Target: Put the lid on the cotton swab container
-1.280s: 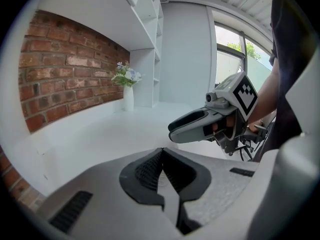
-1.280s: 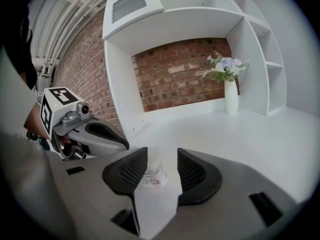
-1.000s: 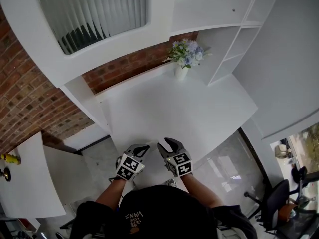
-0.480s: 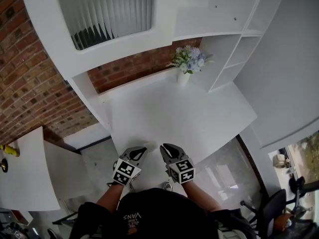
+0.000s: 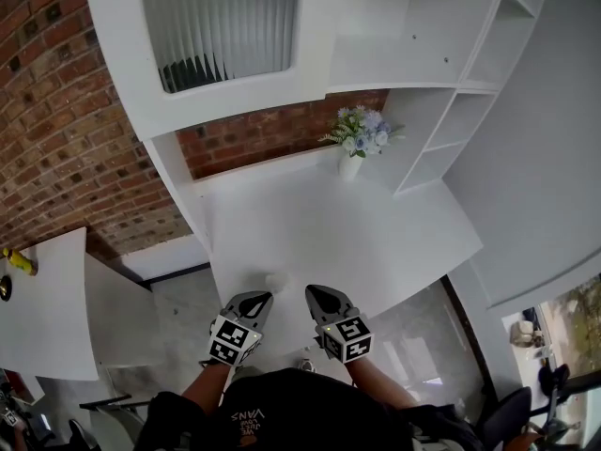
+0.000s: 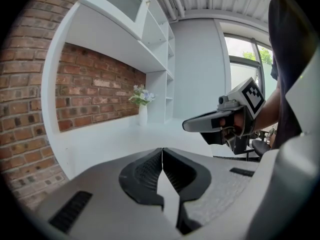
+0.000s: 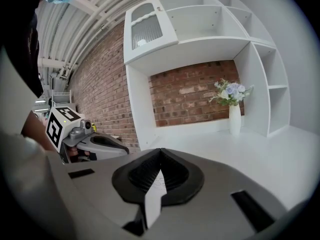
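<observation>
Left gripper [image 6: 162, 154]: grey two-jaw hand-held gripper with ribbed black pads. The jaws are pressed together with nothing between them. It hangs over the near edge of the desk, at the left in the head view.

Right gripper [image 7: 160, 155]: the same grey build. The jaws are closing and the tips already meet, with nothing between them. It is level with the left gripper and near it, not touching.

Task's thing: a small pale round object [image 5: 277, 280] lies on the desk just ahead of both grippers' tips, in line with the gap between them and touching neither. It is too blurred to tell whether it is the lid or the cotton swab container.

Desk [image 5: 357, 224]: flat white top. It is bare from the pale object back to the vase.

Vase [image 5: 350, 165]: slim white vase of pale blue and white flowers. It stands upright at the back of the desk against the red brick wall [image 5: 56, 111], well apart from the grippers.

Shelving [image 5: 451, 120]: open white compartments to the right of the vase.

Cabinet [image 5: 221, 17]: white, with a ribbed glass door, above the desk.
</observation>
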